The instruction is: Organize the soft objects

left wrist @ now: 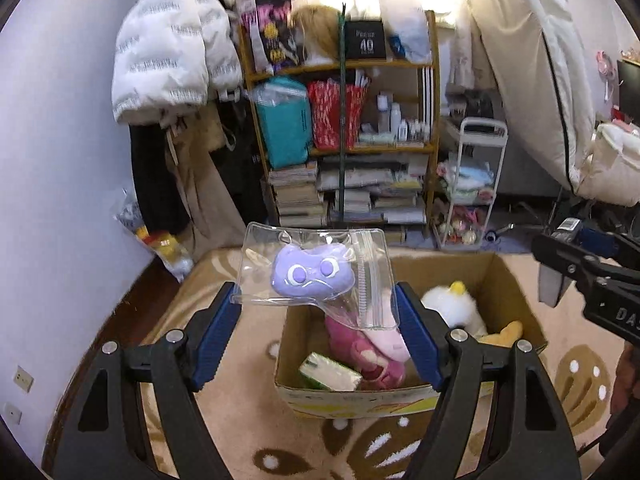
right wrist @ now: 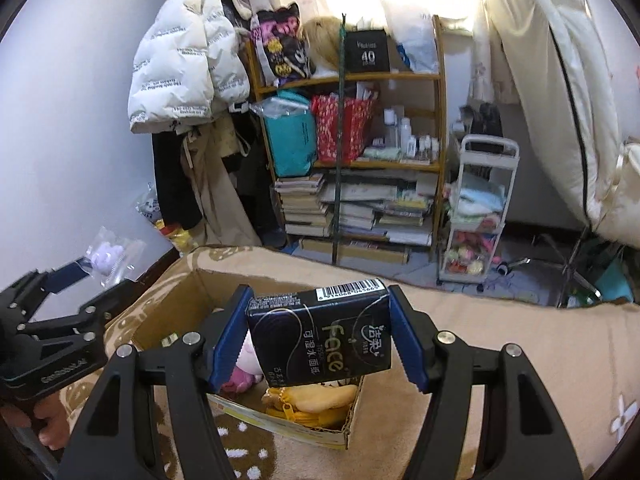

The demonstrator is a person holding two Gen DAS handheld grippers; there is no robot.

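Plush in a clear zip bag (left wrist: pixel 316 276) sits clamped in my left gripper (left wrist: pixel 316 300): a lilac blob face with 2 pale round eyes and a flat frown, the bag's ribbed zip strip running down its right side. My right gripper (right wrist: pixel 320 320) is closed on a black tissue pack (right wrist: pixel 320 332), tilted, with a barcode on its top edge and "Face" printed across the front. Both hang above the open cardboard box (left wrist: pixel 516 284), which rests on a beige patterned bed cover (left wrist: pixel 248 420).

Inside the box I see a pink plush (left wrist: pixel 368 352), a green packet (left wrist: pixel 328 372), a white plush with a yellow tip (left wrist: pixel 452 304) and a yellow plush (right wrist: pixel 316 398). The box is well filled under the bag.

Beyond the bed stands a wooden shelf (left wrist: pixel 344 120) crammed with bags, bottles and stacked books. A white puffer jacket (left wrist: pixel 160 64) hangs to its left, and a white cart (left wrist: pixel 472 184) stands to its right.
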